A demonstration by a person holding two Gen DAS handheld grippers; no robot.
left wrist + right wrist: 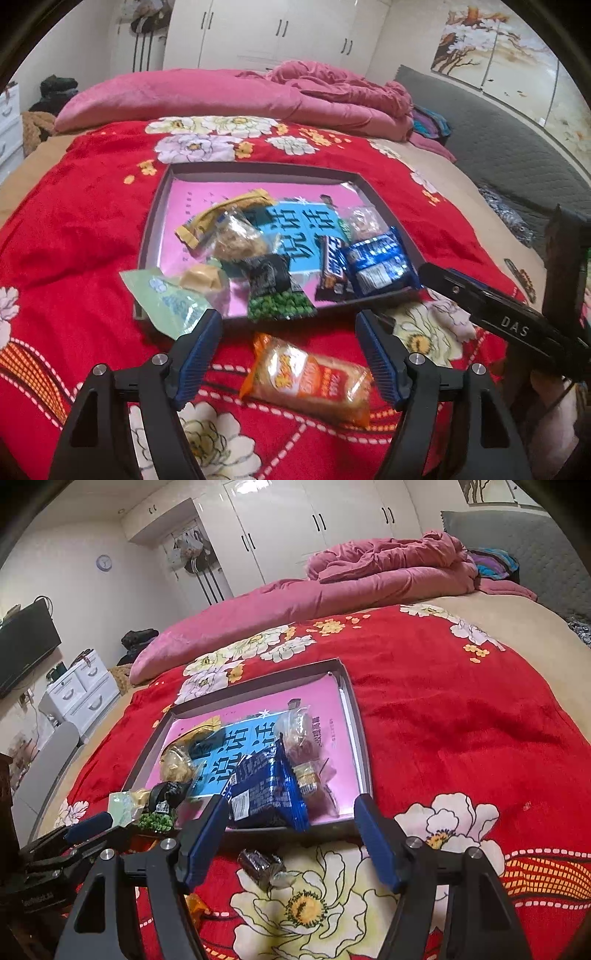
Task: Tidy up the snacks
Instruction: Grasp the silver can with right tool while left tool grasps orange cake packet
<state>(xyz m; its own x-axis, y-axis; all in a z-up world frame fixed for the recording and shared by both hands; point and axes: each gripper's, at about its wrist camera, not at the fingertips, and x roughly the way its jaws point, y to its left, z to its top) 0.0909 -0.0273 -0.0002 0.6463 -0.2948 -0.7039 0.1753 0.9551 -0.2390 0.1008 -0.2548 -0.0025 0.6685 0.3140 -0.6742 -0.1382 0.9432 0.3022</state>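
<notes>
A shallow grey box lid (155,206) with a pink and blue liner lies on the red floral blanket and holds several snack packs: a yellow pack (221,218), green peas (279,304), a chocolate bar (332,267), a blue cookie pack (380,264). A pale green pack (166,299) hangs over its near left rim. My left gripper (290,345) is open above an orange-wrapped cake (310,376) lying on the blanket in front of the box. My right gripper (291,836) is open over a small dark wrapped candy (262,866) on the blanket, just before the box (351,690) and the blue pack (266,790).
The red blanket (74,229) covers a bed with a pink duvet (221,96) bunched at the far side. White wardrobes (295,524) stand behind. A white drawer unit (81,694) is at the left. My right gripper's body shows at the right of the left wrist view (498,314).
</notes>
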